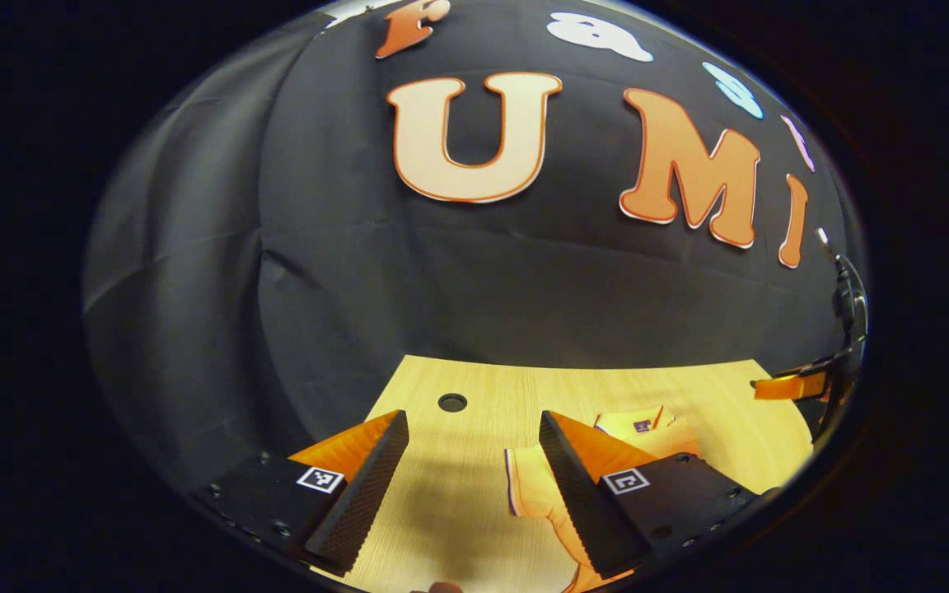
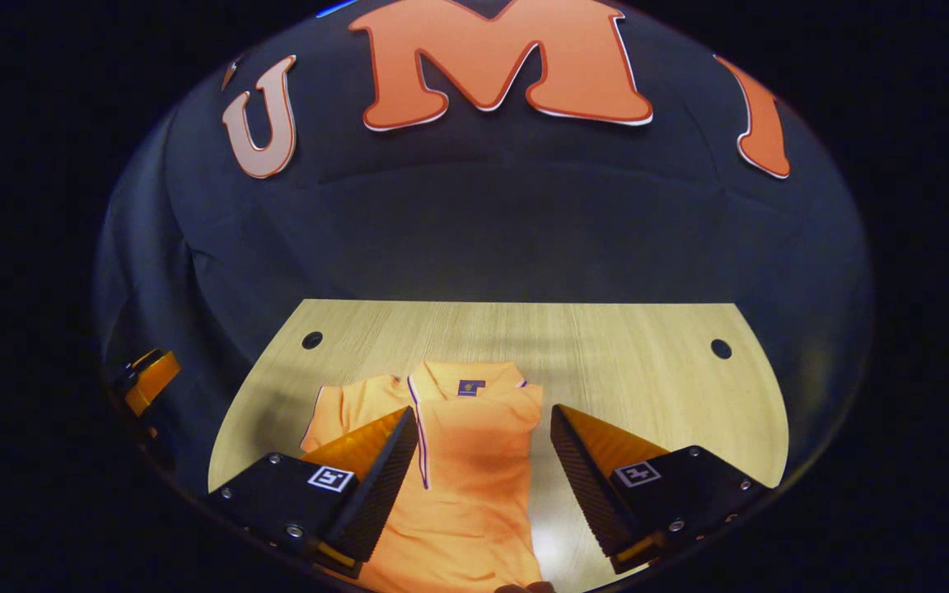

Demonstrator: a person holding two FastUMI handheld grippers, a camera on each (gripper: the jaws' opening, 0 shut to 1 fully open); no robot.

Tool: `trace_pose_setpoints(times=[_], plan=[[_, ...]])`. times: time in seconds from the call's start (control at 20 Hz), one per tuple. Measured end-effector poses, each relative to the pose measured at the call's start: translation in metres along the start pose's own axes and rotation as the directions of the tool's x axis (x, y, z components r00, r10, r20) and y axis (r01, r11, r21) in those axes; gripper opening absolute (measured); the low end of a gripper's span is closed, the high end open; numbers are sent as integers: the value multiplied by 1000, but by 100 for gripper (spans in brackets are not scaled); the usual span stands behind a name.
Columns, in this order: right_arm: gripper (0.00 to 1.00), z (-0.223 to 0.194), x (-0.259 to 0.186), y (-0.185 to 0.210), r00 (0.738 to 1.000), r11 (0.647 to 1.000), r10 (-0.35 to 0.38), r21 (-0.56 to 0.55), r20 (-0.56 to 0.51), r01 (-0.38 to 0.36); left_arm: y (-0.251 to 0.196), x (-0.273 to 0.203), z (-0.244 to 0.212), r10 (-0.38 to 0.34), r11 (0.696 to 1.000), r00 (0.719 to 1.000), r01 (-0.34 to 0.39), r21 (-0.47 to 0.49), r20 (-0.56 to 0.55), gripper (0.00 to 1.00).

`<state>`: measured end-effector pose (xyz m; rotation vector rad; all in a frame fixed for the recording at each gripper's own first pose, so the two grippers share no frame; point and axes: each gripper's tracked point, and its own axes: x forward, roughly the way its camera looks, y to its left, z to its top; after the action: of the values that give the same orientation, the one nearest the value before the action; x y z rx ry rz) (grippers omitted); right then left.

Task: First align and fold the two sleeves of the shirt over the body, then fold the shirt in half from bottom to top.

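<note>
An orange polo shirt (image 2: 462,461) with a thin purple trim lies flat on the wooden table (image 2: 647,362), collar toward the far wall. Its right sleeve looks folded onto the body; the left sleeve (image 2: 334,416) still spreads outward. My right gripper (image 2: 483,461) hovers open above the shirt's body, nothing between its fingers. In the left gripper view the shirt (image 1: 536,486) lies to the right, partly hidden by the right finger. My left gripper (image 1: 470,469) is open over bare table beside the left sleeve. The other gripper (image 1: 796,385) shows at the far right edge.
Round holes sit in the tabletop near the far corners (image 2: 311,339) (image 2: 720,348) (image 1: 451,403). The black cloth wall rises right behind the table's far edge. The left gripper (image 2: 145,379) appears small at the left edge of the right gripper view.
</note>
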<state>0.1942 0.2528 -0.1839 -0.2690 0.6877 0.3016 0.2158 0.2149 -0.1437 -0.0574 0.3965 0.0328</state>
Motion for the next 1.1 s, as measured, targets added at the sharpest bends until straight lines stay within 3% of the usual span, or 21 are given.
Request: trace_pose_setpoints(times=[0.25,0.5,0.75,0.95,1.1], plan=[[99,3,-21,-38,999,999,-28,26,33,27,-30,61,-27,-87,995,984,92,27,-154,98],[99,-12,-32,-66,999,999,-31,35,12,30,-59,113,-86,-132,986,916,160,43,-380,98],[99,-31,-37,-86,1000,998,-17,62,-18,18,-54,137,-153,-82,991,820,127,40,-566,98],[99,-48,-38,-98,999,997,-15,75,-49,19,-52,138,-186,-73,996,762,93,-2,-643,98],[99,-55,-39,-107,998,996,-18,85,-56,23,-49,141,-197,-42,997,740,72,16,-672,99]])
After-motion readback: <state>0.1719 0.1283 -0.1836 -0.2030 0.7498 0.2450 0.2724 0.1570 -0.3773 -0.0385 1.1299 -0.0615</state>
